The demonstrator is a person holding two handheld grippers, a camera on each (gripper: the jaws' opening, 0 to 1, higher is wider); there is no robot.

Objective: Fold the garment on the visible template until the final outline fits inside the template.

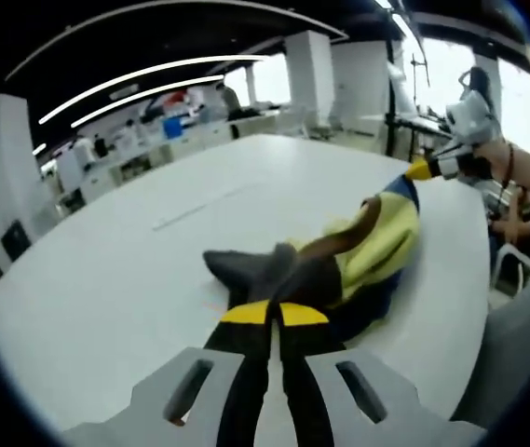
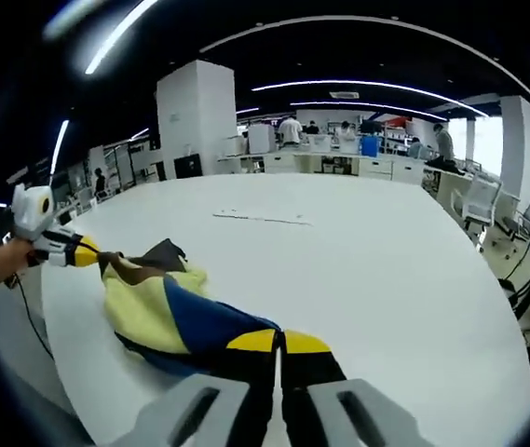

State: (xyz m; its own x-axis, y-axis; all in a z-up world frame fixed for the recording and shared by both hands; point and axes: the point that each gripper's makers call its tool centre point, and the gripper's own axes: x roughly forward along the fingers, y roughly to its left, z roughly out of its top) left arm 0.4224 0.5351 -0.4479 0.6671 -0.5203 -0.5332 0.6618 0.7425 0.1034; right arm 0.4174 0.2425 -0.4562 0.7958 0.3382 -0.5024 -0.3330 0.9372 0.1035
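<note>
Holding the garment (image 1: 376, 242) by opposite ends, both grippers keep it stretched between them, judged a step toward spreading it flat before folding. The left gripper (image 1: 274, 315) has its fingers pressed together on the dark grey end; the right gripper (image 2: 279, 343) has its fingers pinching the blue edge. Each gripper also shows in the other's view, far across the cloth. The garment, yellow, blue and brown, lies bunched on the white worktop (image 2: 358, 261), starting at each pair of fingertips. No template outline can be made out on the worktop.
</note>
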